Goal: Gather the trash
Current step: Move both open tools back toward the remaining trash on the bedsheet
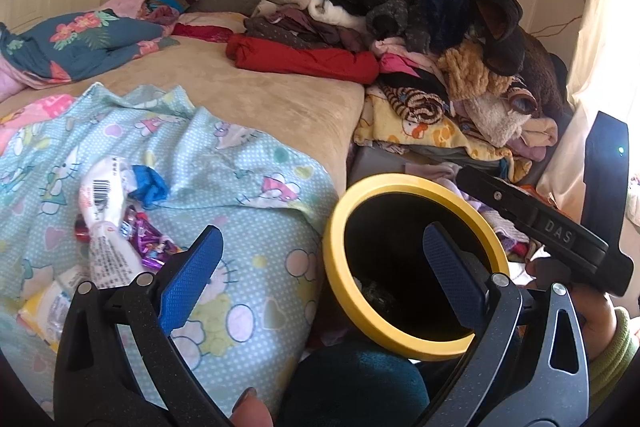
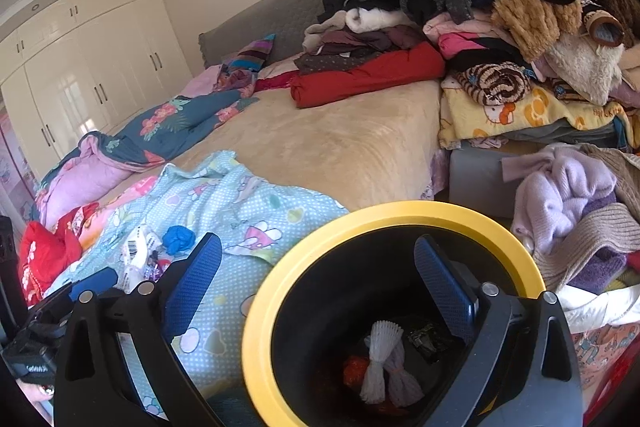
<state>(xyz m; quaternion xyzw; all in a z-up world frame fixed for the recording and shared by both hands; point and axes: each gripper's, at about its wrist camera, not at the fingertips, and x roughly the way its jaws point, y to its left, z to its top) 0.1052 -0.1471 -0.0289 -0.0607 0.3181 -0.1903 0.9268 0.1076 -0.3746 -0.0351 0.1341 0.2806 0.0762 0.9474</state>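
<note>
A bedroom, seen from two handheld grippers held over the near corner of a bed. The right gripper (image 2: 316, 269) has its blue-padded fingers spread wide with nothing between them; it hangs over the mouth of a black waste bin with a yellow rim (image 2: 400, 213), at five o'clock in its view. At the bottom of the bin lie a white foam fruit net (image 2: 386, 359), something orange-red, and a dark crumpled wrapper. The left gripper (image 1: 322, 269) also has its fingers spread and empty.

The trash not yet collected sits on the blue polka-dot cartoon quilt (image 1: 240, 163), at nine o'clock in the left view: a white barcoded wrapper (image 1: 102, 211), a crumpled blue scrap (image 1: 150, 183), purple foil candy wrappers (image 1: 148, 243) and a yellowish packet (image 1: 48, 307) near the lower edge.

Risks, as I judge them: the wrappers are light and overlap, so a pinch could lift one and drag or flick another off the bed. The quilt is loose and wrinkled, and fingers closing low could catch the fabric. The bin stands just beside the mattress edge, and a sideways swing of either gripper could knock its rim.

Open room is the bare tan blanket (image 1: 248, 95) at twelve o'clock. A tall pile of clothes (image 1: 420, 27) crowds two o'clock, and the two grippers work close together, so their paths could cross.
</note>
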